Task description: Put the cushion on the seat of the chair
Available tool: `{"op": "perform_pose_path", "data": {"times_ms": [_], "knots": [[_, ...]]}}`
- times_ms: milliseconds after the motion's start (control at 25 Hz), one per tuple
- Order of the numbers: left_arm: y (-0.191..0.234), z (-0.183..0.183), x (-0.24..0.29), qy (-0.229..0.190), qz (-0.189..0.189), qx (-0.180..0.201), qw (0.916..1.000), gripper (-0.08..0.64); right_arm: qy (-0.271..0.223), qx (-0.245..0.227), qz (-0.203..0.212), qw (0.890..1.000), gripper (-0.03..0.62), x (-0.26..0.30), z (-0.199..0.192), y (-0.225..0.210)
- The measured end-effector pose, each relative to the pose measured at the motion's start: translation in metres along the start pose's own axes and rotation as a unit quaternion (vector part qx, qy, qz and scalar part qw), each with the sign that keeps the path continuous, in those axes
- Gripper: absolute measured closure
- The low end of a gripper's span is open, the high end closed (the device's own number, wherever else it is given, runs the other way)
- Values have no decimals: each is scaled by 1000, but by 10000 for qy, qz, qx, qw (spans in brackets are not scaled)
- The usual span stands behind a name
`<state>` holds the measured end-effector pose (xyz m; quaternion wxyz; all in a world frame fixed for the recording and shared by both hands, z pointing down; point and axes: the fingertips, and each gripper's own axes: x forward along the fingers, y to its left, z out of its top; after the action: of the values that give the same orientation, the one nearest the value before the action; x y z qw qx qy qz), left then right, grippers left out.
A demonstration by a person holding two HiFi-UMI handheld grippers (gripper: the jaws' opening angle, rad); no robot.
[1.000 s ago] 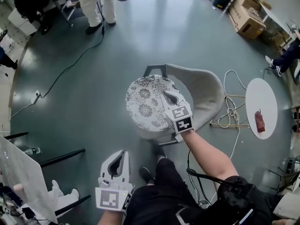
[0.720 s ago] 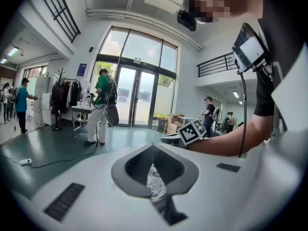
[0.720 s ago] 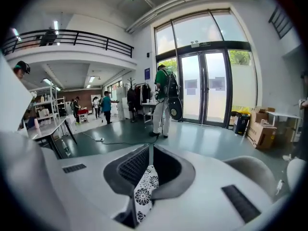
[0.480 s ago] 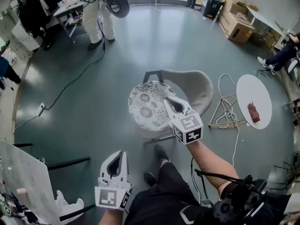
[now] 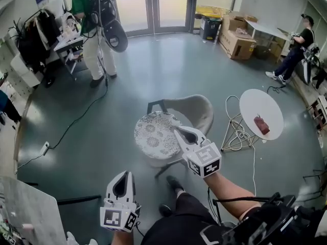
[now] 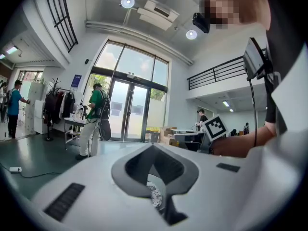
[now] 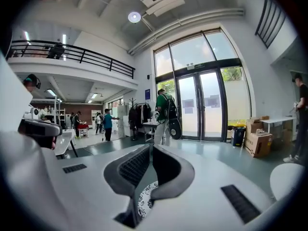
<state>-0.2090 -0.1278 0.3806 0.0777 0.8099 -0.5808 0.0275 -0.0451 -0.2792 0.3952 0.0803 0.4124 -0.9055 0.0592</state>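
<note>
Head view | cushion flat on chair seat | round, pattern up

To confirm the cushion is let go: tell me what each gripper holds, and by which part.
Nothing is held. The left gripper and right gripper are both shut and empty; the cushion lies on the chair seat.

Your cushion lies on the seat of the chair. Your right claw hangs over its right edge. Your left claw is well apart, over the floor.
</note>
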Motion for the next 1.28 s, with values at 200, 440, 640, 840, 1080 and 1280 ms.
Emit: {"op": "perform_pose_path", "data": {"times_ms": [200,440,640,840,1080,1280], "knots": [[-8,19,-4,-199,-77,-57,9998,551,-248,76,-14,9997,566,-35,26,10],[-11,27,-9,-251,-81,19,9996,552,-421,108,27,9991,574,-71,38,27],[-18,24,-13,-229,-142,-72,9996,552,-589,80,-107,9982,581,-93,43,33],[-28,33,-13,-296,-224,15,9993,552,-664,84,-277,9974,581,-111,44,27],[-21,44,-23,-380,-79,-9,9992,552,-732,14,-337,9967,581,-120,47,33],[-16,42,-31,-382,48,-75,9992,552,-686,-1,-335,9971,582,-126,43,40]]}}
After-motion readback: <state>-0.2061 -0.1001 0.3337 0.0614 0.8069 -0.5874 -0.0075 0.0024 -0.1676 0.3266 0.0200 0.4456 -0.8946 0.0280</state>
